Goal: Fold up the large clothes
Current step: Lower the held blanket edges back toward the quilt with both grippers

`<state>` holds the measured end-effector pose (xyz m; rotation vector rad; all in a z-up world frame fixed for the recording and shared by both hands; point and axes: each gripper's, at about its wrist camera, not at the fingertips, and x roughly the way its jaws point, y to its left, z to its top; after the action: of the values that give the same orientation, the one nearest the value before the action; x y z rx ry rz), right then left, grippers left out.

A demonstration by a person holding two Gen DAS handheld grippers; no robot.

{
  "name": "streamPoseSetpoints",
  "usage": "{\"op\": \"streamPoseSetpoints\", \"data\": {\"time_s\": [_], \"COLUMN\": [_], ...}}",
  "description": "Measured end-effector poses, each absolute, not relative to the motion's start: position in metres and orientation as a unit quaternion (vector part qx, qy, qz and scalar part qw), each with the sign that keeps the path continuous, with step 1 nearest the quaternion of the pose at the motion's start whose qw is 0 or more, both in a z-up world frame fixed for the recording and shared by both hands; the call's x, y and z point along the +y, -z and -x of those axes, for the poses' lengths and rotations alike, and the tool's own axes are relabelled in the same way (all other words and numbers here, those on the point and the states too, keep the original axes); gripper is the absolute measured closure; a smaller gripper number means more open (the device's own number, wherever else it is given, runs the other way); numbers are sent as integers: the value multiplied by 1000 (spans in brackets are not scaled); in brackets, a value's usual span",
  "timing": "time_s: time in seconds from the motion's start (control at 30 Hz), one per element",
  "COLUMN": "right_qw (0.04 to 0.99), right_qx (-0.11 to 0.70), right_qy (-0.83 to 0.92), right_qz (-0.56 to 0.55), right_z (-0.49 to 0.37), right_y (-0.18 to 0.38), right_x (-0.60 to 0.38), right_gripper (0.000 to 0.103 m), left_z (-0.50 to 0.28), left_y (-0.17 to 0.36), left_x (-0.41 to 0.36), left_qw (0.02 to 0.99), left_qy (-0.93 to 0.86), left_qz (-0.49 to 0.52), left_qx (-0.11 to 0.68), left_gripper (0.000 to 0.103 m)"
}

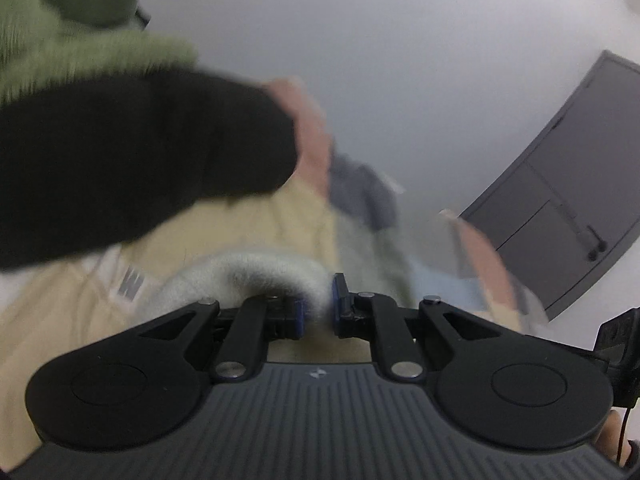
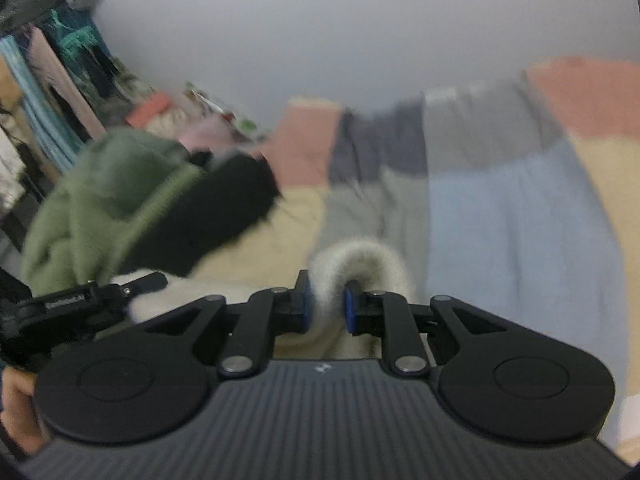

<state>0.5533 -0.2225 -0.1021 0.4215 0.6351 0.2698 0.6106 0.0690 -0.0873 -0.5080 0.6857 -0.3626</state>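
A fuzzy off-white garment (image 1: 256,276) bulges up between the blue pads of my left gripper (image 1: 318,310), which is shut on it. The same off-white garment (image 2: 360,264) arches over my right gripper (image 2: 326,306), also shut on a fold of it. Part of the cloth (image 2: 152,304) runs left toward the other gripper's black body (image 2: 60,308). Both views are motion-blurred. Beneath lies a colour-block bedspread (image 2: 512,216) in cream, pale blue, grey and salmon.
A green and black garment (image 1: 120,120) lies heaped at the left, seen again as a green and black pile (image 2: 132,208). A dark grey door (image 1: 576,184) stands at the right. Hanging clothes (image 2: 48,92) crowd the far left. A hand (image 2: 16,404) grips the other handle.
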Motion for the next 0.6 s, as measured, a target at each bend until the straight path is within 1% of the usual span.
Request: {"op": "streamPoseSetpoints", "data": {"time_s": [0.13, 0.27, 0.43, 0.5, 0.57, 0.6], "right_qw": [914, 914, 911, 913, 916, 917], "right_qx": [324, 333, 341, 338, 332, 328], "right_qy": [-129, -126, -123, -123, -125, -127], "right_qz": [-206, -195, -197, -192, -189, -189], "right_z": [-562, -566, -577, -573, -569, -566], "right_y": [127, 130, 129, 126, 122, 120], "right_x": [-220, -214, -219, -220, -218, -217], "right_gripper": [83, 83, 82, 81, 76, 74], "left_z": [-633, -636, -615, -611, -610, -607], "left_y": [115, 117, 101, 98, 97, 95], "left_x": [76, 72, 63, 64, 62, 60], "left_qw": [886, 885, 889, 886, 881, 884], "left_qy": [166, 157, 148, 148, 151, 150], "left_qz": [257, 254, 235, 235, 239, 235], "left_qx": [349, 358, 365, 371, 378, 375], "left_gripper": [88, 88, 87, 77, 52, 48]}}
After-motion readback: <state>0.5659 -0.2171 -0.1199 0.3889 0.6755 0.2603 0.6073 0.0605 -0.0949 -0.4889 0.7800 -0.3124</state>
